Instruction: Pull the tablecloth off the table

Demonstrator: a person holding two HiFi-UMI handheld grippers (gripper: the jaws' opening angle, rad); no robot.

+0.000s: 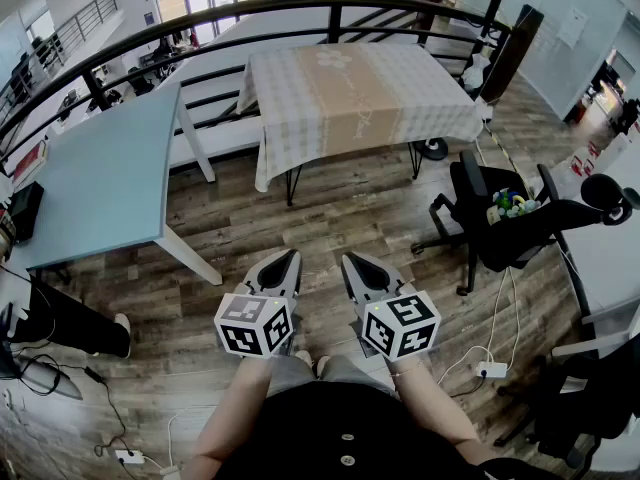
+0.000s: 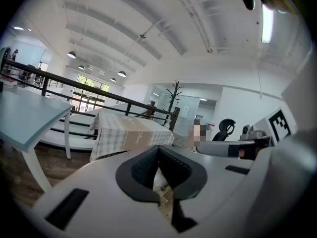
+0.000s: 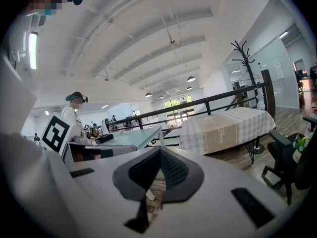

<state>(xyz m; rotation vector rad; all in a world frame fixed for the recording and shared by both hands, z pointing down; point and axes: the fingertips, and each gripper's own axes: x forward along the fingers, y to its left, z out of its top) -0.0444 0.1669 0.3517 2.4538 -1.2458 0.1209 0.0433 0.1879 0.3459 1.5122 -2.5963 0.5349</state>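
Reading from largest to smallest, what stands on the plank floor [image 1: 330, 218], and why is it so arranged? (Reader)

The black railing [image 1: 200, 18] bounds the far side. Before it stand a bare blue table [image 1: 110, 168] at left and, right of it, the task's table [image 1: 290, 183], dark-legged. The tablecloth [image 1: 360, 98], checked with a tan central band, covers the whole top and hangs down every visible side. Judged from that even drape, it is untouched and the pull has not begun. A black office chair [image 1: 500, 233] stands near the table's right corner, apart from the cloth. (Legend)

And the grippers? (Reader)

The left gripper [image 1: 290, 256] and right gripper [image 1: 350, 260] are held low, side by side before the person's body, with their tips pointing toward the table. Each gripper view shows two dark pads meeting with nothing between them, so both pairs of jaws are fully closed and empty. This reads as a carrying posture for the approach. (Legend)

Where is the cloth relative to the jaws? (Reader)

It is well apart from them, ahead across the floor. From the left gripper it lies ahead and slightly left of the jaw line. From the right gripper it lies ahead and to the right. The near hanging hem is probably the easiest edge to reach, and the jaws would have to part first. (Legend)
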